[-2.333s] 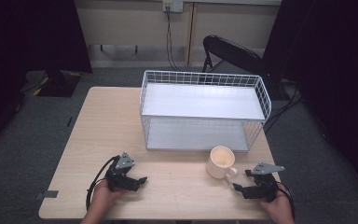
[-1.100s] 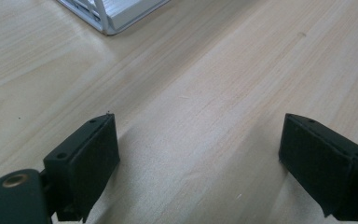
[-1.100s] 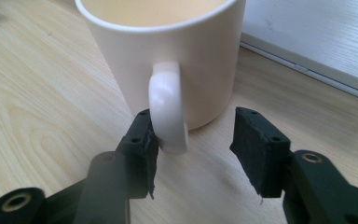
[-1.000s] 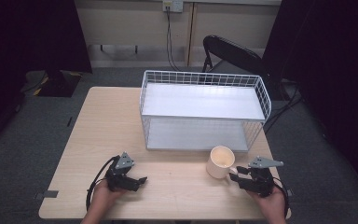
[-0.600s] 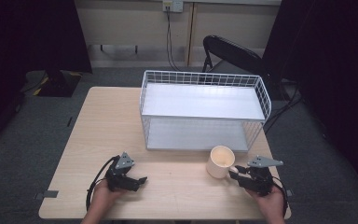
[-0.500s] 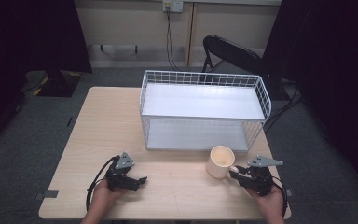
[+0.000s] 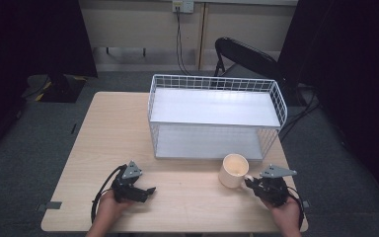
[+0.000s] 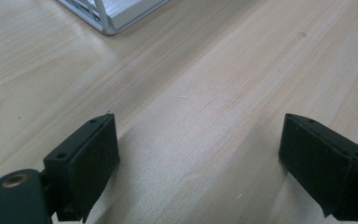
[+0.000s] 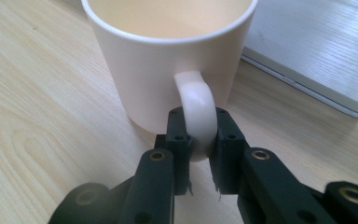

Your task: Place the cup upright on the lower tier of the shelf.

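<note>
mug: a cream mug stands upright on the table, near its front right, just in front of the wire rack's lower shelf.
handle: the mug's handle points back toward the person's right hand, straight at the tongs, so nothing needs turning to take it.
right gripper: the right gripper sits just beside the mug on its near right side; its jaws have just been closing, and in the right gripper view the pads press on the lower curve of the handle from both sides.
axis: the mug's long axis is vertical, mouth up; the handle loop runs top to bottom between the two pads.
left gripper: the left gripper rests low over bare wood at the front left, well apart from the mug, jaws spread wide with nothing between them.
nearer hand: the right one by far; the left plays no part in this grip.
rack: a white wire rack with two shelves stands behind the mug, its front edge near the mug's far side, both shelves bare as far as i can see.
next move, as i judge it: a lift by the handle; the mug hangs off to one side of the pads, so it may tip or swing if the hold is light.
beyond: a dark folding chair stands behind the table.
</note>
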A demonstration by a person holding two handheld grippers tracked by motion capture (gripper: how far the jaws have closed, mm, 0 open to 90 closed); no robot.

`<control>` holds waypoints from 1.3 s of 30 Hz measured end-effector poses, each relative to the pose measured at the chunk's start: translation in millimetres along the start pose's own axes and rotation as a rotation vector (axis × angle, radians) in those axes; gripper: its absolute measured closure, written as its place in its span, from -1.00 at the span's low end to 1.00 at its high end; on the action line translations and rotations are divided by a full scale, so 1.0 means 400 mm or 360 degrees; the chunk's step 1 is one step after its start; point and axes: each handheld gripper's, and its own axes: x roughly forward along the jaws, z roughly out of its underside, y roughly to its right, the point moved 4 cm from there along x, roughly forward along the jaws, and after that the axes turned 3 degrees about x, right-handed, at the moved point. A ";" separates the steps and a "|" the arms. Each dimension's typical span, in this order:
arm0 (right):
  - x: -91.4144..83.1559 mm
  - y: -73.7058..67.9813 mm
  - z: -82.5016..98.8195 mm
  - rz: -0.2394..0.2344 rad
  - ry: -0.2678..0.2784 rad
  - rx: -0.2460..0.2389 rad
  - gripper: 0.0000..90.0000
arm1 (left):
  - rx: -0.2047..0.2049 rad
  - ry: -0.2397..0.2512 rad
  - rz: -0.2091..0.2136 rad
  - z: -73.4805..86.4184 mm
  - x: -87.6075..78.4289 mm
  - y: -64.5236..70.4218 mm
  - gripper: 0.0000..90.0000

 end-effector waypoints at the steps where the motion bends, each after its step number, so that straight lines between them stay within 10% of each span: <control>1: 0.000 -0.002 0.000 0.0001 0.0002 -0.0003 0.77 | 0.0000 0.0000 0.0000 0.000 0.000 0.000 -0.74; 39: -0.011 0.011 -0.008 -0.0039 0.0030 0.0090 0.52 | 0.0000 0.0001 0.0000 0.000 0.000 0.000 -0.74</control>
